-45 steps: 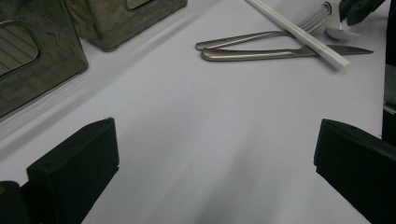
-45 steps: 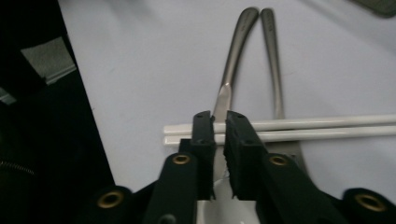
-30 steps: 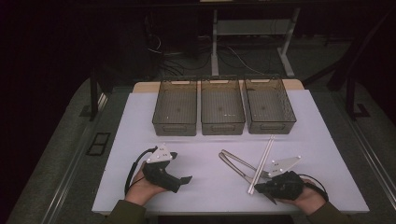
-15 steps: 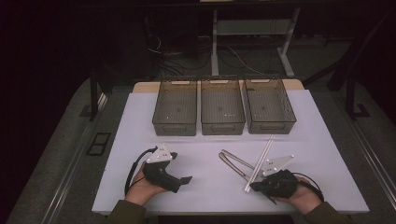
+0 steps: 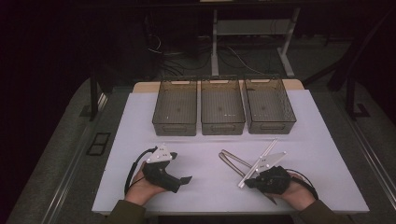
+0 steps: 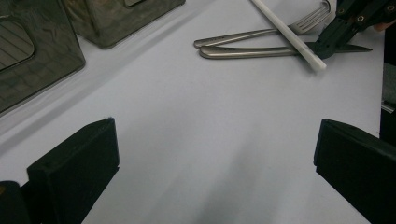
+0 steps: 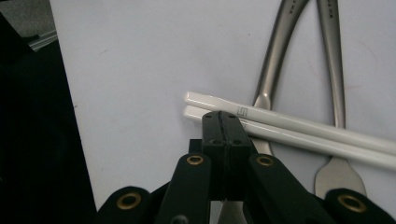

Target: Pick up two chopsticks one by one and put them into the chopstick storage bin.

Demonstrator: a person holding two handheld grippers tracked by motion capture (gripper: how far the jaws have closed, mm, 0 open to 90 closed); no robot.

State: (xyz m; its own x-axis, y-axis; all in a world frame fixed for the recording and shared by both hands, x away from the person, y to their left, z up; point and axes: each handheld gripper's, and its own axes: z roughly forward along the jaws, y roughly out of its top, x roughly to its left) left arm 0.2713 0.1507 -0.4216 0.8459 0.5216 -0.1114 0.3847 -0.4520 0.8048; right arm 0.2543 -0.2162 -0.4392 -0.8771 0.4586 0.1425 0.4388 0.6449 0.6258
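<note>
- Your right hand-held gripper (image 5: 246, 182) sits near the near edge of the counter (image 5: 210, 196), toward its right corner. In the right gripper view the two black jaws (image 7: 223, 135) stand fully closed, pad against pad, with nothing between them.
- The closed tip of that gripper lies over the near ends of the two white chopsticks (image 7: 299, 130). Whether it presses on them cannot be told.
- The chopsticks (image 5: 259, 161) lie side by side, touching along their length, and run diagonally from the gripper tip toward the far right corner of the counter.
- Two metal utensils lie under the chopsticks and cross them: a fork (image 6: 261, 33) and a second steel piece (image 6: 252, 51) whose head is hidden. Their handles meet at the end pointing toward the counter's middle.
- Your left hand-held gripper (image 5: 184, 179) rests near the near edge, toward the left corner. Its jaws stand wide apart with only bare counter between them, well apart from the utensils.
- Three dark see-through bins (image 5: 222, 126) stand in a row along the far edge, just beside one another.
</note>
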